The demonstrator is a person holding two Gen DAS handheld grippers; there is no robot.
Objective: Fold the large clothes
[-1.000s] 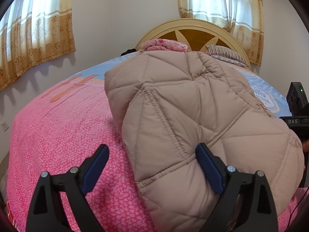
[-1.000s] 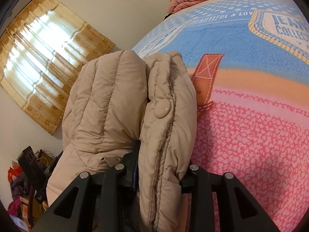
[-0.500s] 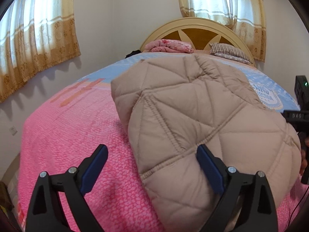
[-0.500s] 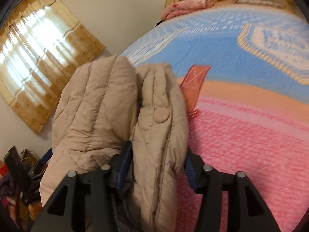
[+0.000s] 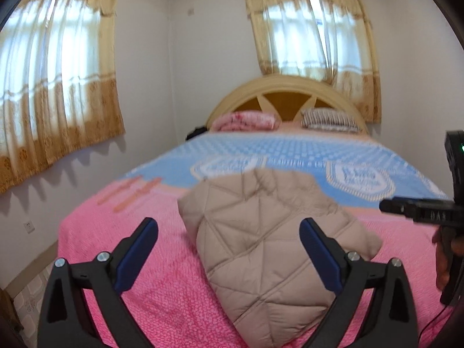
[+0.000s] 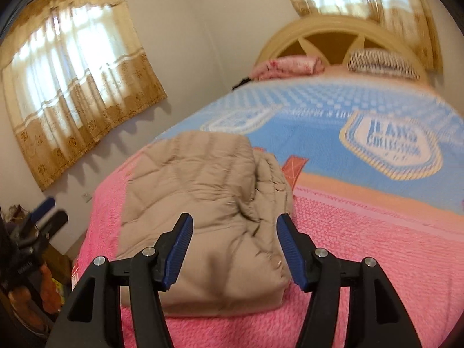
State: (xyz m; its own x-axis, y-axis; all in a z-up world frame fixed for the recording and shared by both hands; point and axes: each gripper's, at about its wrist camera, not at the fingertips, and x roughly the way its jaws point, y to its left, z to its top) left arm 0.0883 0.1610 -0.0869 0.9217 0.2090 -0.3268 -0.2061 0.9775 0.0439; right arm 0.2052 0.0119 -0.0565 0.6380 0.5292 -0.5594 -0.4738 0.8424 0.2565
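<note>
We see a bed whose bedspread (image 5: 139, 266) is pink near us and blue toward the arched wooden headboard (image 5: 285, 94), where a pink bundle (image 5: 243, 120) and a striped pillow (image 5: 329, 119) lie. Gold curtains (image 5: 58, 87) hang over the windows on white walls. The folded beige quilted jacket (image 5: 269, 237) rests on the pink part. Our left gripper (image 5: 229, 253) is spreading wide, nothing gripped; our right gripper (image 6: 233, 250) is opening above the jacket, its pads off the fabric.
</note>
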